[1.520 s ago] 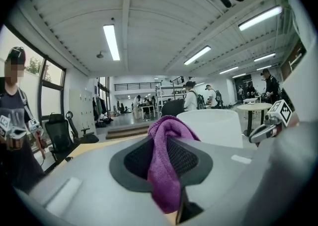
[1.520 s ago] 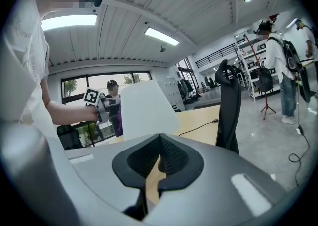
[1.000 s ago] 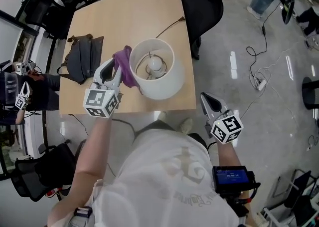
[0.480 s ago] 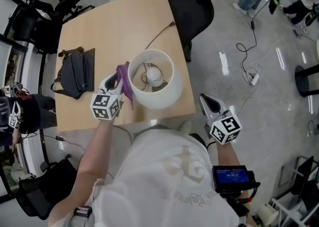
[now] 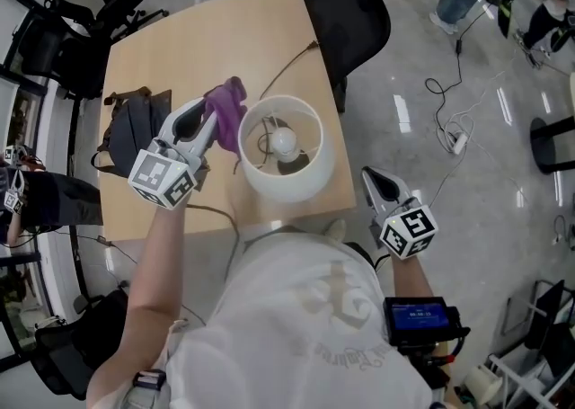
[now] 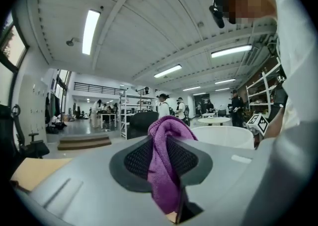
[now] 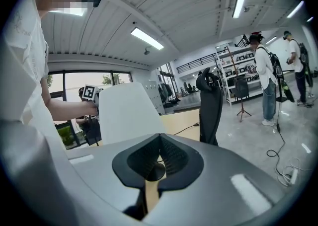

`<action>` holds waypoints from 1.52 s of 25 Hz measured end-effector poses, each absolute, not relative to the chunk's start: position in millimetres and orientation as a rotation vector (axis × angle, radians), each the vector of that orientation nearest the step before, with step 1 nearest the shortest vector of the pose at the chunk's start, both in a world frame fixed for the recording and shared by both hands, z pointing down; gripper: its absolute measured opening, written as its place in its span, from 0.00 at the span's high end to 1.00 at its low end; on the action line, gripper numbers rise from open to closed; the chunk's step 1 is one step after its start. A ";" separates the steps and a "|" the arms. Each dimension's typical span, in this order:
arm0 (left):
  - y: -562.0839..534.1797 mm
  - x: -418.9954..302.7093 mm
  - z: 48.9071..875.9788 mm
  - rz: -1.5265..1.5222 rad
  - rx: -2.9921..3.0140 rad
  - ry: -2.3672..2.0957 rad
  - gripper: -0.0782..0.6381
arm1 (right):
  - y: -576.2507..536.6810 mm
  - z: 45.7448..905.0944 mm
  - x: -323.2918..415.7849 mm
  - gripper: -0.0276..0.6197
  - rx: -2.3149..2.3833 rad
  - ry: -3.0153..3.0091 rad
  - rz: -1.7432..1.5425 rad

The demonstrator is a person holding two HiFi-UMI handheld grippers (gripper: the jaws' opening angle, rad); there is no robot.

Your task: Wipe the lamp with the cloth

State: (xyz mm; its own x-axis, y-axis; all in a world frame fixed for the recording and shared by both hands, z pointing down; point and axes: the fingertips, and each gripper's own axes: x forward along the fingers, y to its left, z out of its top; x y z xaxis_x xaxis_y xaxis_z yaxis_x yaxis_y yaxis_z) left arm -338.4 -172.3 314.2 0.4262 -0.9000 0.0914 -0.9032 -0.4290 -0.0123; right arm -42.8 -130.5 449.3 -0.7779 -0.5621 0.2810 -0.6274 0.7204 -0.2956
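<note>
Left tongs [image 5: 209, 117] clamp the cloth [image 5: 227, 107]; right tongs [image 5: 369, 174] closed.

White short-sleeve tee [image 5: 296, 317] w/ faint grey print

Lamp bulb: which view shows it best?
Head view: it looks down into the shade, so the bulb shows clearly. The left gripper view catches only the shade's top beside the cloth, the right gripper view only its outer wall; neither shows the bulb.

Pale wood table [image 5: 207, 39]: white lamp [image 5: 289, 181] near front right corner, dark bag [image 5: 126, 133] left, cable [image 5: 288, 65] trailing off far edge.
</note>
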 end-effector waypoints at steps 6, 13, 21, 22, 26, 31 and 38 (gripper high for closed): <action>-197.0 -315.0 328.0 0.232 2.729 -1.471 0.77 | -134.9 454.3 -33.8 0.94 1.014 -2.733 0.583; -223.2 -320.9 401.5 0.419 2.643 -1.365 0.77 | -127.8 458.6 -9.2 0.94 1.120 -2.679 0.609; -256.3 -327.5 455.4 0.624 2.614 -1.295 0.77 | -130.9 465.0 10.7 0.94 1.210 -2.634 0.636; -259.5 -326.8 447.8 0.603 2.625 -1.300 0.77 | -131.2 464.4 13.6 0.94 1.220 -2.631 0.636; -261.0 -311.0 401.1 0.506 2.729 -1.212 0.77 | -132.5 463.7 23.6 0.94 1.253 -2.640 0.617; -273.8 -292.5 319.6 0.414 2.835 -1.094 0.77 | -149.6 443.7 5.8 0.94 1.249 -2.667 0.594; -263.6 -240.2 313.7 0.444 2.950 -0.808 0.77 | -144.3 456.3 22.8 0.94 1.279 -2.637 0.615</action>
